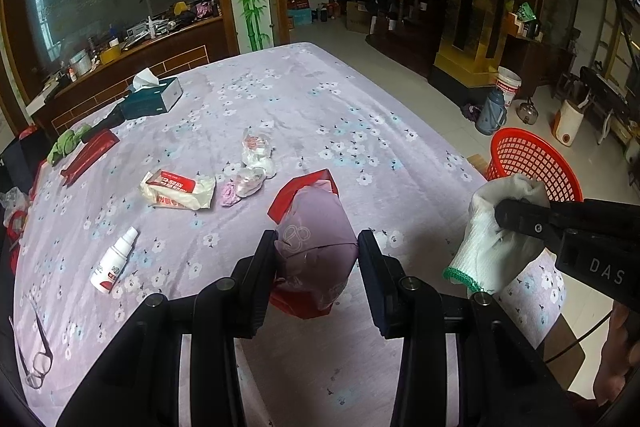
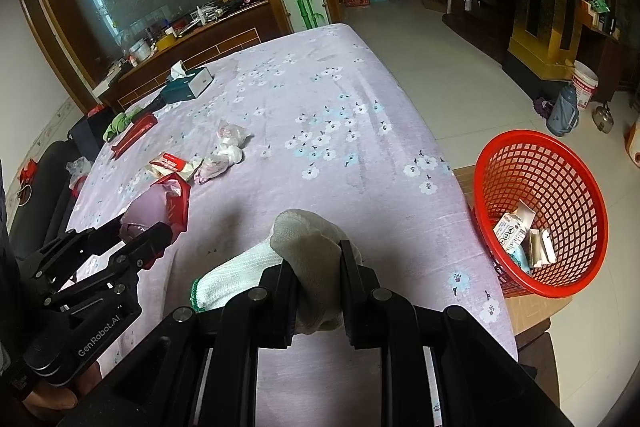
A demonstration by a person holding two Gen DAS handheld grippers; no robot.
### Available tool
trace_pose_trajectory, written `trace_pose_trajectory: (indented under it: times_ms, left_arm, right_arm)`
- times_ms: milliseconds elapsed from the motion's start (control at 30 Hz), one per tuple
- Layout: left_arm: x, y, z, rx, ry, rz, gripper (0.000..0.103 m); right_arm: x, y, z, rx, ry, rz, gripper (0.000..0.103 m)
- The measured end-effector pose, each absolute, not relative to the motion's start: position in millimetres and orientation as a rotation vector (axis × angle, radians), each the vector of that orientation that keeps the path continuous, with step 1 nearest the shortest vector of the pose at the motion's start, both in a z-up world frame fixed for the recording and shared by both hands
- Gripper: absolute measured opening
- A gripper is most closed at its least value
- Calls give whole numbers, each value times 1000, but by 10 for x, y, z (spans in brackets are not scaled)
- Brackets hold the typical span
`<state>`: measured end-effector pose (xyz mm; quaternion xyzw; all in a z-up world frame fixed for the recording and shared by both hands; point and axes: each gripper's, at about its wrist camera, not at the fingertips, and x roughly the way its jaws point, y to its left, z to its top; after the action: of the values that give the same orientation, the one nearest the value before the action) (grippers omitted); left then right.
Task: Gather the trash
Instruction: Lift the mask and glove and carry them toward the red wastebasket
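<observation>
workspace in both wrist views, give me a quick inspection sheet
surface: table under lilac floral cloth
job's things: purple-and-red bag; white glove; red basket on the floor, cartons inside; wet-wipe pack, crumpled wrappers on cloth
clutter: tissue box, spray bottle, glasses
grippers: left gripper shut on bag; right gripper shut on glove
cables: thin cable near right gripper
surroundings: tiled floor, flask, bucket
</observation>
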<state>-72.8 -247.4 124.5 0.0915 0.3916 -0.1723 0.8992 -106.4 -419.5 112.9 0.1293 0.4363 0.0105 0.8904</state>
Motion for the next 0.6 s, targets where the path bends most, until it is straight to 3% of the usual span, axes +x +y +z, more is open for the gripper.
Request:
trace_pose_trajectory:
  times_ms: [600]
  left_arm:
    - [-689, -2585, 1243, 209, 802, -371, 39]
  right_arm:
    - [-1055, -4272, 1128, 270, 908, 4, 19]
